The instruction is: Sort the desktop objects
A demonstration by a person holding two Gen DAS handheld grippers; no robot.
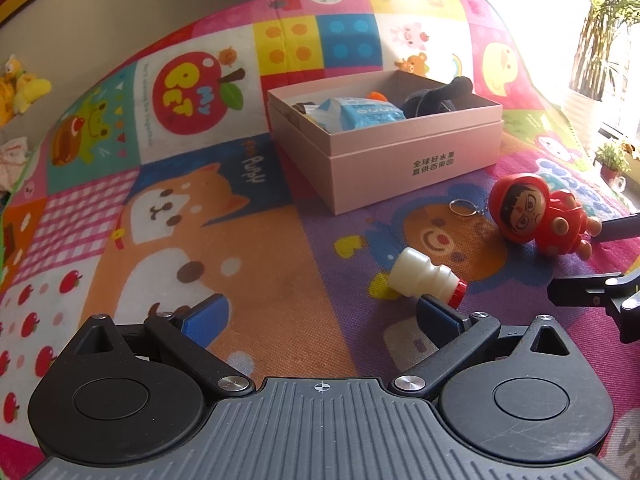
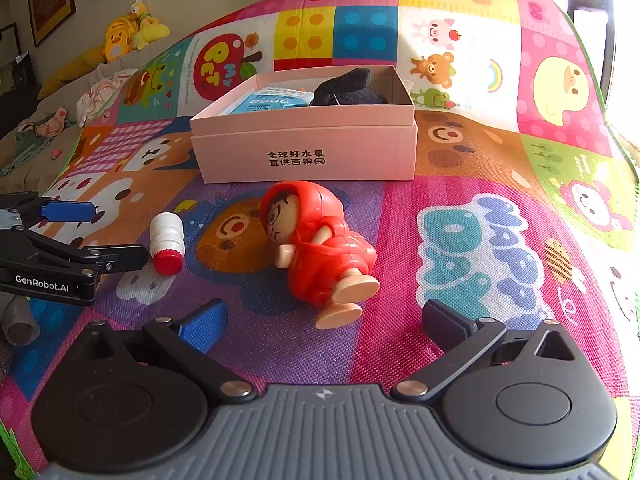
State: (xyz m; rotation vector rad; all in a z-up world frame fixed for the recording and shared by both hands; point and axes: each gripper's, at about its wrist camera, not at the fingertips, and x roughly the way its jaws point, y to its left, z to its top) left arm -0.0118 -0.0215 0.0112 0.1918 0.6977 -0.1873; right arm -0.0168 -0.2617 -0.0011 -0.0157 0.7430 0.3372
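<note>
A pink box (image 1: 404,160) (image 2: 308,128) stands on the colourful play mat and holds a blue packet (image 1: 360,114), a dark plush item (image 2: 348,88) and something orange. A white bottle with a red cap (image 1: 426,278) (image 2: 167,240) lies on its side just ahead of my left gripper's right finger. A red hooded doll (image 1: 540,216) (image 2: 316,244) lies on its side, feet toward my right gripper. My left gripper (image 1: 322,316) is open and empty. My right gripper (image 2: 324,322) is open too, with the doll's feet just beyond its fingers.
A metal key ring (image 1: 464,207) lies beside the doll's head. The play mat (image 2: 500,240) covers the whole work surface. Yellow plush toys (image 2: 132,32) and cloths sit on a sofa at the far left. A potted plant (image 1: 608,160) stands at the right by a bright window.
</note>
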